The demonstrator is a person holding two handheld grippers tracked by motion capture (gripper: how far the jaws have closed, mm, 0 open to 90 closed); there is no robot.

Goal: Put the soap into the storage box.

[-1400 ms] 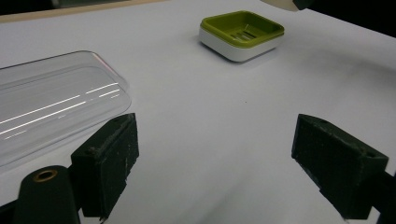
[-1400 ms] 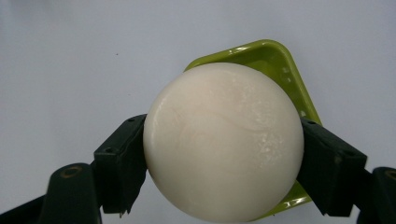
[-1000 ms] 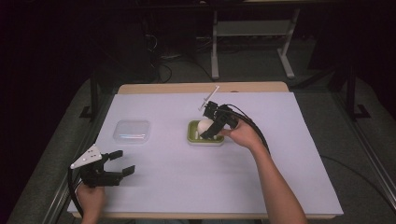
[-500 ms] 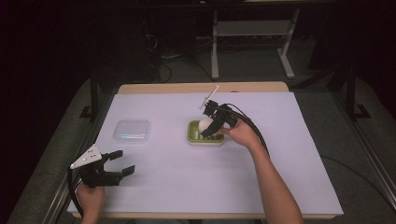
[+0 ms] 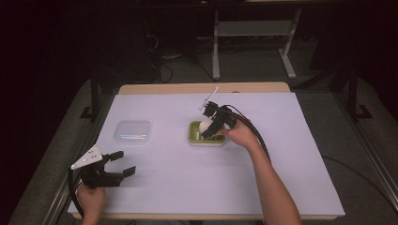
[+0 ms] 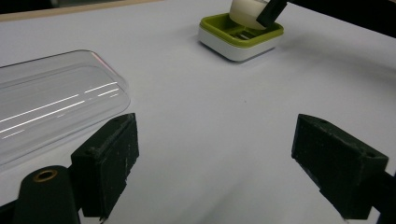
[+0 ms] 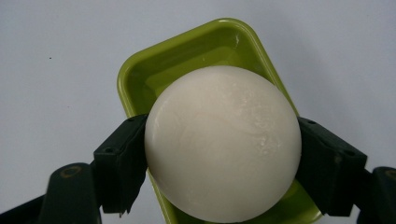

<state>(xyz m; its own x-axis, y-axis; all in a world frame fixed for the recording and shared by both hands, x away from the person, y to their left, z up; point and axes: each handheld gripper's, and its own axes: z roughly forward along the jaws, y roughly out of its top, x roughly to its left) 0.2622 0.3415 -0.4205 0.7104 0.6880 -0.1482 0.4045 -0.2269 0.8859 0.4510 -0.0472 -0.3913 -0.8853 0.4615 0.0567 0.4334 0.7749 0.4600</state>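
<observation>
The left gripper point(image 6: 219, 172) has its jaws spread wide over bare white table point(image 6: 210, 107). A clear lid point(image 6: 51, 102) lies at ten o'clock. At one o'clock sits a green dish point(image 6: 240, 35), a white soap point(image 6: 245, 11) above it, pinched by another jaw.

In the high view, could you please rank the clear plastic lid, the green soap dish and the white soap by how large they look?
1. Clear plastic lid and green soap dish: they look about alike, and the right gripper hides part of the dish, so I won't rank them.
2. White soap, clearly smallest.
</observation>
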